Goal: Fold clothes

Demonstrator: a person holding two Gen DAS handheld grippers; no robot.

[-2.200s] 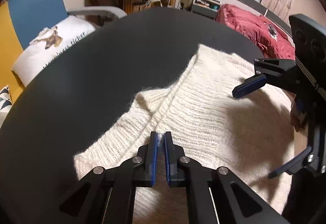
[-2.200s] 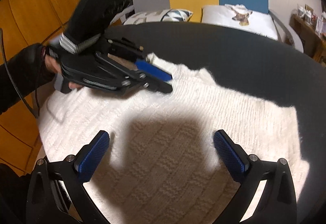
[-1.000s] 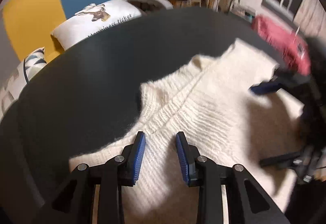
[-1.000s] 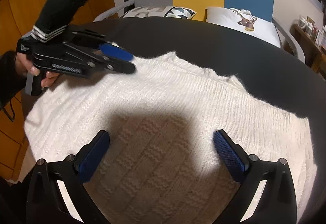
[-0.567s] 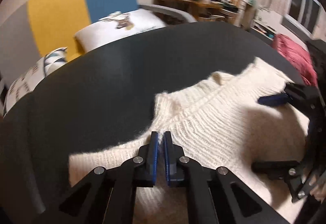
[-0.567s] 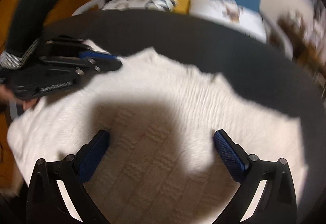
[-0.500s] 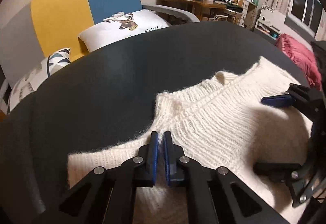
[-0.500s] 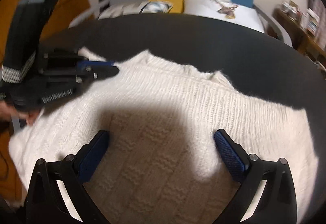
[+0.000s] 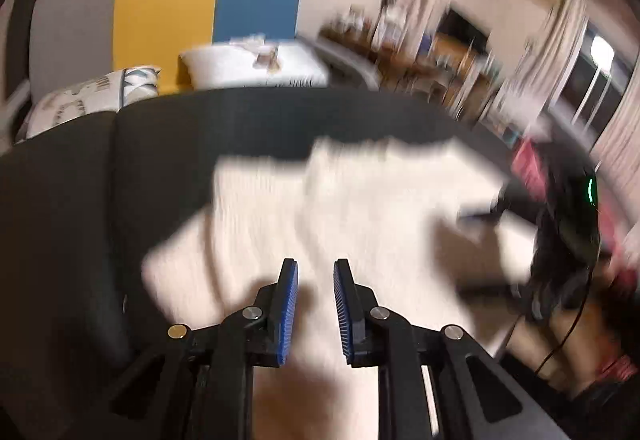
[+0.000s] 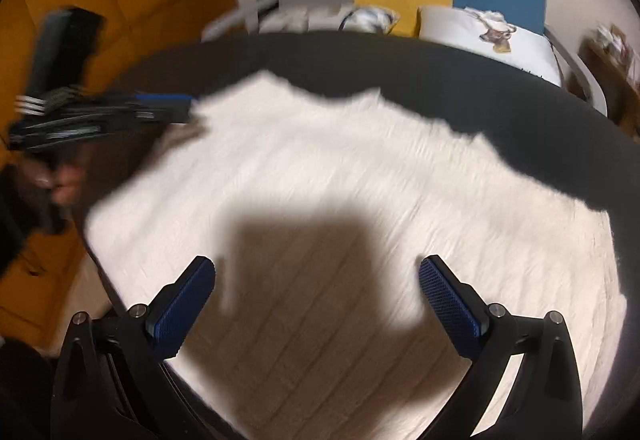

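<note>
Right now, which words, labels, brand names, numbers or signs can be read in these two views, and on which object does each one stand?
None can be read.
White deer-print pillow: a dark line of print along its lower edge, too blurred to read.
Left gripper: pale marks on its black body in the right wrist view, too blurred to read.
White knit sweater: no label visible.

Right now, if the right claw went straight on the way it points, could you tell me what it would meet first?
Most likely the white knitted sweater spread on the dark table. The open right claw points down at the knit with nothing between; depth is unclear.
</note>
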